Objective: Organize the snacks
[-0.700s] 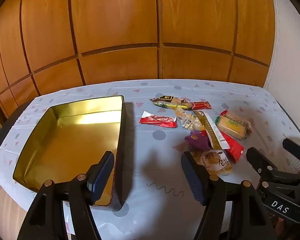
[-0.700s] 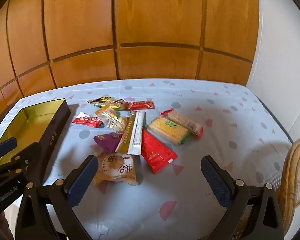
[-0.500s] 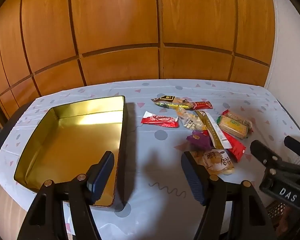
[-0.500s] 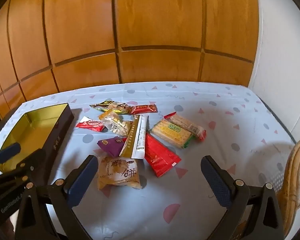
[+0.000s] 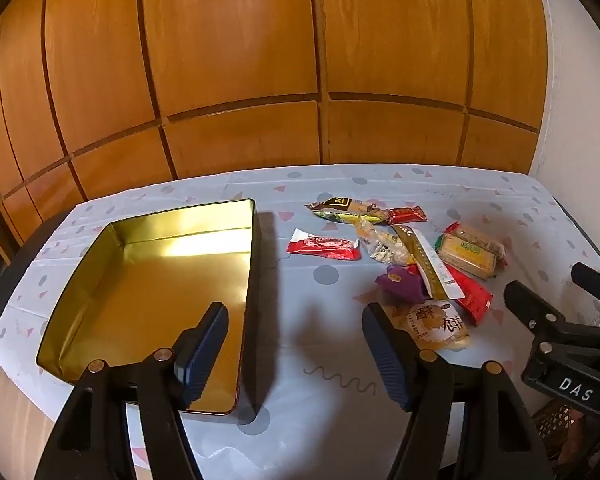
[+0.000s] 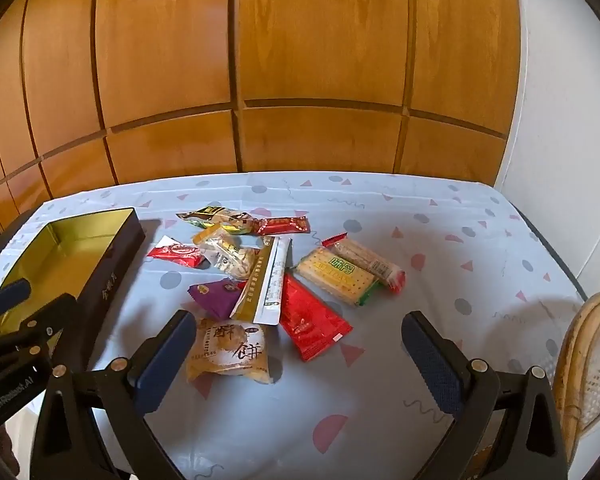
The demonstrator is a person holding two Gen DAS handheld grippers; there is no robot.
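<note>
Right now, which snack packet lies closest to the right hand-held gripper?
The round pastry packet with large Chinese characters, just beside the right hand-held gripper's left finger. The other snacks lie farther back.

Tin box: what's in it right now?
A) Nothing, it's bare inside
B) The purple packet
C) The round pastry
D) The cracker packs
A: the tin box shows only its bare gold floor, while the purple packet, the cracker packs and the round pastry all lie on the tablecloth beside it.
</note>
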